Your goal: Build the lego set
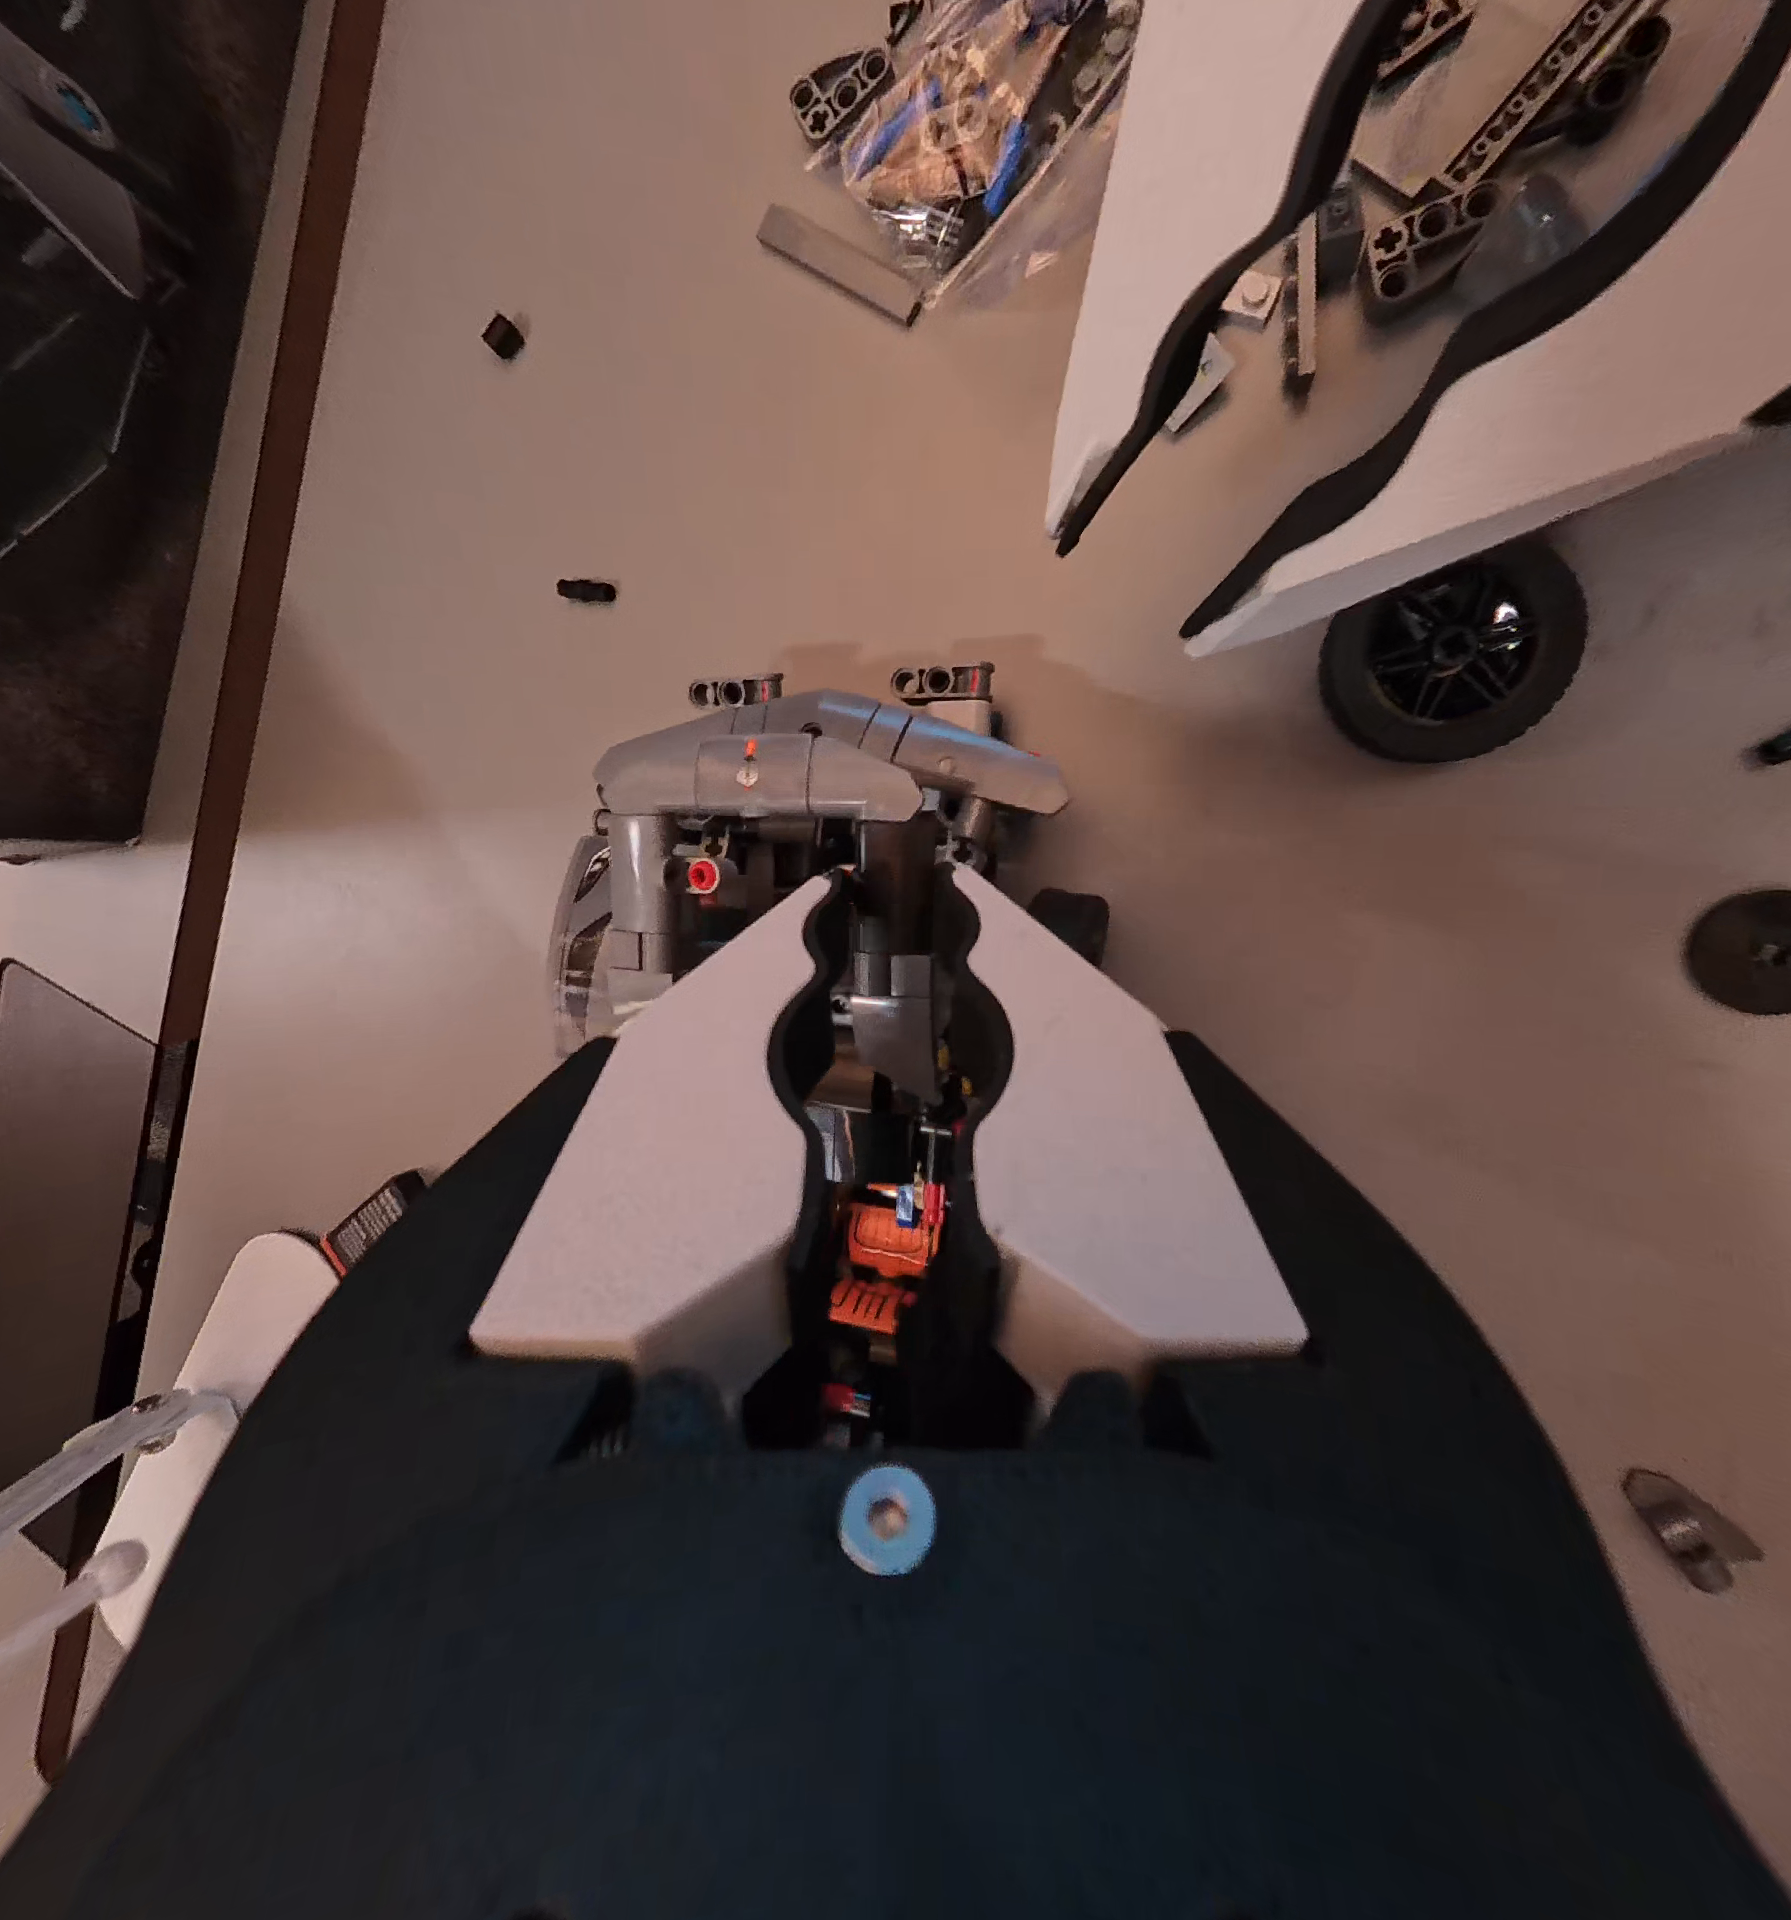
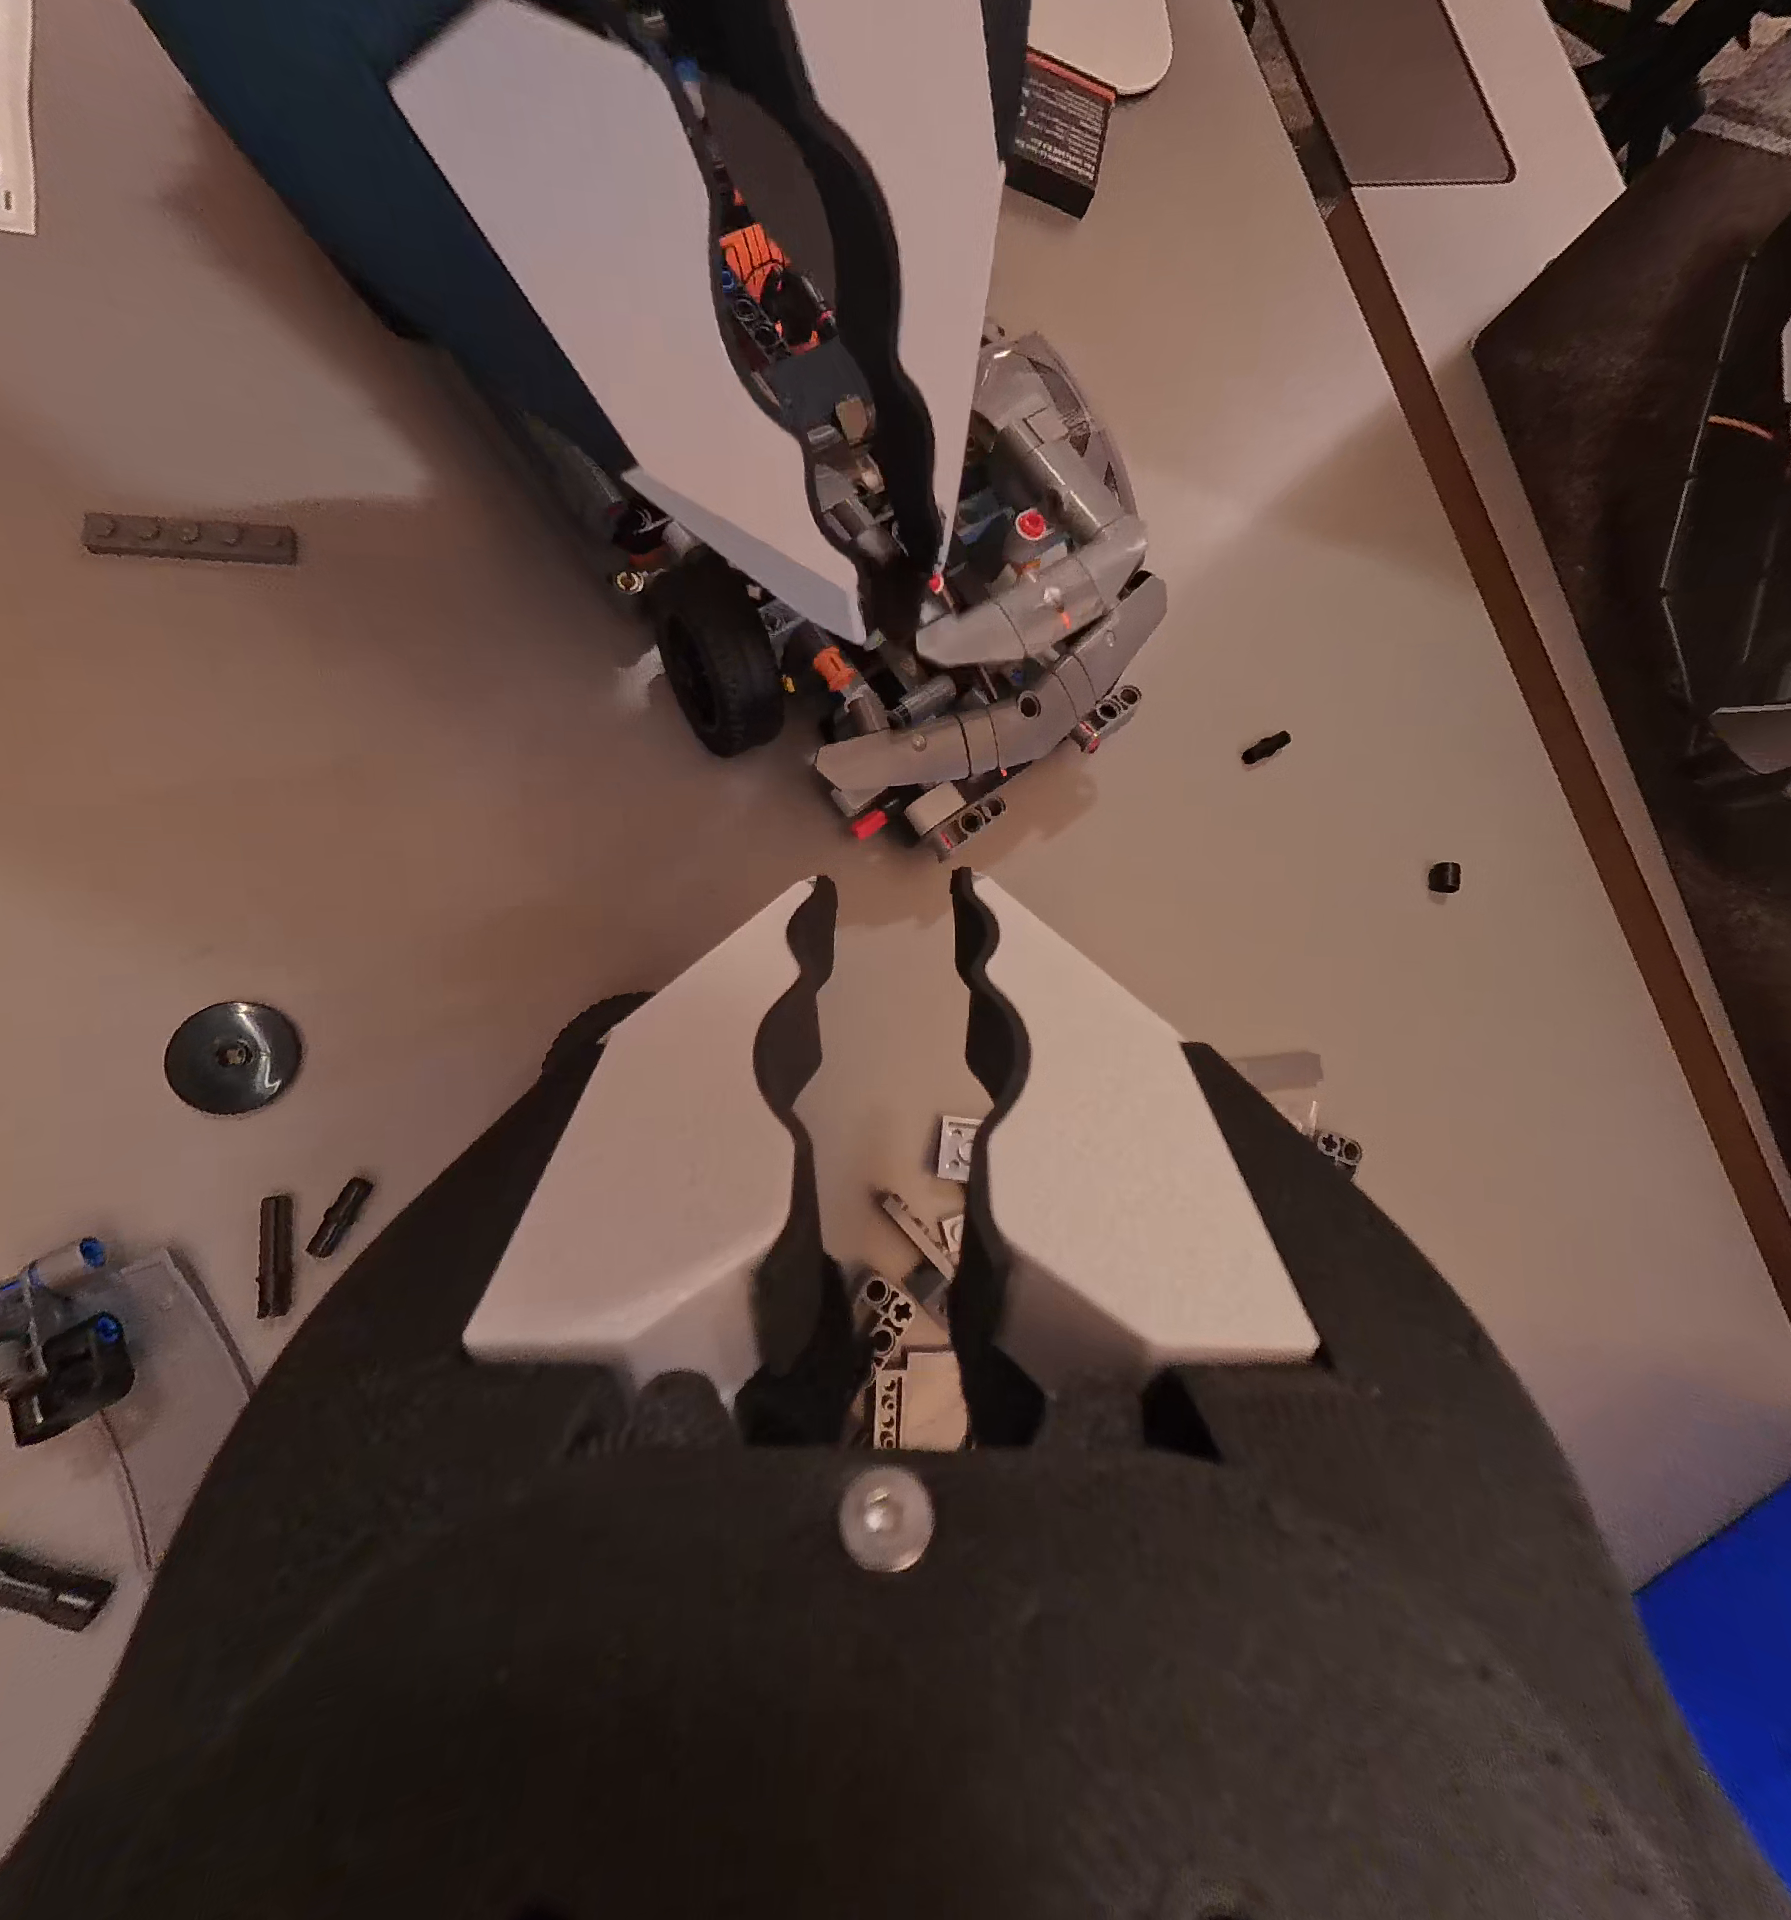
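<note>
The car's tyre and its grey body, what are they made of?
The tyre looks like soft black rubber: matte, with ribbed tread. The grey body looks like hard moulded plastic: smooth curved panels with a slight sheen and crisp seams between pieces. That is judged by look only.

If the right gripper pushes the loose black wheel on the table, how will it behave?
The wheel lies flat on its side, so it would probably slide, not roll. Its tyre looks rubbery, so it may drag on the table. It seems small and light; a gentle push from the right gripper should suffice.
</note>
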Demonstrator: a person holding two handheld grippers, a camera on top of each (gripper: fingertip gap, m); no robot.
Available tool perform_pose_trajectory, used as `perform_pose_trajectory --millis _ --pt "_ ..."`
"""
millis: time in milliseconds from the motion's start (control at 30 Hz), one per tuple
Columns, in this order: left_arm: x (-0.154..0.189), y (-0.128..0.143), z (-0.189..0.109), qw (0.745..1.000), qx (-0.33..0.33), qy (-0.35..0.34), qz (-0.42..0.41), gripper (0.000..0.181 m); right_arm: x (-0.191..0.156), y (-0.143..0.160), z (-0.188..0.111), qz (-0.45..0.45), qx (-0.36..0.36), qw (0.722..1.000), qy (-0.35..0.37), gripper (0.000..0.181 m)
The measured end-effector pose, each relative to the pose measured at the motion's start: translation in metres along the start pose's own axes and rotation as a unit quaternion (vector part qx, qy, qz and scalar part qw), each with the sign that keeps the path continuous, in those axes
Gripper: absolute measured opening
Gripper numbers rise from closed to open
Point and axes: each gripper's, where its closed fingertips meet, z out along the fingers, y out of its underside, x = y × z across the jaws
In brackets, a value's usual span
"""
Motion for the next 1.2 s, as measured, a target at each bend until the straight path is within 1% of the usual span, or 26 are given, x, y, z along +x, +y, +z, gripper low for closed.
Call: perform_pose_trajectory --millis 233,300,433,567,733,833,867,933,1033,1100,1167,1200 --pt "-0.004 0.010 -0.016 1.000 0.024 -0.009 -0.017 0.013 0.000 -0.002 -0.002 -0.001 0.003 1.000 0.001 0.021" --pt "-0.008 0.013 -0.022 0.999 0.031 -0.021 -0.019 0.013 0.001 -0.001 -0.002 0.000 0.002 1.000 0.001 0.021" --pt "-0.006 0.017 -0.030 0.999 0.032 -0.021 -0.017 0.013 0.001 0.000 -0.001 0.000 0.001 1.000 0.001 0.021" --pt "-0.006 0.021 -0.037 0.998 0.037 -0.038 -0.014 0.013 0.002 0.002 0.000 0.001 -0.002 1.000 0.001 0.021" --pt "-0.005 0.030 -0.032 0.999 0.029 -0.040 -0.011 0.013 0.001 0.002 0.000 0.002 -0.001 1.000 -0.001 0.021" --pt "-0.002 0.033 -0.035 0.999 0.018 -0.026 -0.010 0.014 0.001 0.003 0.002 0.000 -0.004 1.000 -0.001 0.021" --pt "-0.003 0.033 -0.037 1.000 0.016 -0.023 -0.012 0.017 0.001 0.003 0.002 0.000 -0.005 1.000 -0.002 0.021" --pt "-0.010 0.028 -0.046 0.999 0.027 -0.034 -0.019 0.034 0.001 0.003 0.002 0.001 -0.004 1.000 -0.002 0.021" --pt "-0.018 0.015 -0.055 0.998 0.048 -0.041 -0.013 0.052 0.001 0.002 0.001 0.003 -0.002 1.000 -0.003 0.021" --pt "-0.021 0.009 -0.052 0.998 0.046 -0.031 0.001 0.069 0.001 0.003 0.001 0.003 -0.002 1.000 -0.004 0.021" --pt "-0.028 0.013 -0.041 1.000 0.013 -0.021 0.001 0.087 0.000 0.003 0.003 0.001 -0.005 1.000 -0.005 0.021" --pt "-0.028 0.016 -0.033 1.000 -0.003 -0.001 -0.002 0.095 -0.001 0.003 0.003 0.001 -0.006 1.000 -0.005 0.021"
